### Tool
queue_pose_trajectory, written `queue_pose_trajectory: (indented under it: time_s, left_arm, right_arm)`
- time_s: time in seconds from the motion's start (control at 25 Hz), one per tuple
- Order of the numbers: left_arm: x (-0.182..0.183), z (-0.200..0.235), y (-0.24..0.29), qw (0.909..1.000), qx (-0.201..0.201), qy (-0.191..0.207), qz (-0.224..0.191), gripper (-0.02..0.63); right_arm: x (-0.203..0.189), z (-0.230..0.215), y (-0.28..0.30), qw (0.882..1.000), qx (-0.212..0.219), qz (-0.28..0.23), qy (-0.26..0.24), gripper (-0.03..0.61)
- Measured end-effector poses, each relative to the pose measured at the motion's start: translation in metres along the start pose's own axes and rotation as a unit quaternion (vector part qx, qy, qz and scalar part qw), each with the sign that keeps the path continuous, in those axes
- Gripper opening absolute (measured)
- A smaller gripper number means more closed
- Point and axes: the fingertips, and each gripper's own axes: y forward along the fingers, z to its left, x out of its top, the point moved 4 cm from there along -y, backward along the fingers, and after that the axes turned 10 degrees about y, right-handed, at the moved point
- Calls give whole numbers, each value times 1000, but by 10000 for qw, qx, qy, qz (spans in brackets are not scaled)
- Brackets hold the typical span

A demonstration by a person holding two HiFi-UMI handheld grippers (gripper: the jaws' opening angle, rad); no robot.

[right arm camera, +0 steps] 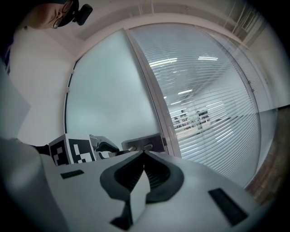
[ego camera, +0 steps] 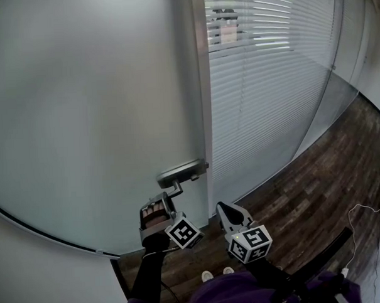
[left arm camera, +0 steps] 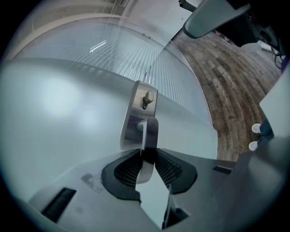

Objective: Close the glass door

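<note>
The frosted glass door (ego camera: 82, 121) fills the left of the head view, its right edge close against the metal frame post (ego camera: 204, 103). A metal lock plate (ego camera: 181, 172) sits at that edge, with a lever handle (left arm camera: 149, 133) coming off it. My left gripper (ego camera: 173, 193) is shut on the lever, and in the left gripper view its pads (left arm camera: 170, 168) press both sides of the bar. My right gripper (ego camera: 225, 210) hangs just right of the door edge, shut and empty. Its tips (right arm camera: 144, 154) meet, pointing toward the plate (right arm camera: 142, 144).
Right of the door a glass wall with white blinds (ego camera: 269, 100) runs back to the right. Dark wood floor (ego camera: 329, 173) lies below it, with a thin white cable (ego camera: 362, 215) at far right. The person's shoes (ego camera: 217, 274) stand near the door foot.
</note>
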Motion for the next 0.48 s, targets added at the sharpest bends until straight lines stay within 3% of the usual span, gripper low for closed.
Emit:
queue_pose_trajectory:
  time_s: [0.48]
  left_arm:
    - [0, 11, 16, 9999, -56, -81, 34, 98]
  right_arm:
    - [2, -5, 7, 10000, -25, 13, -21, -3]
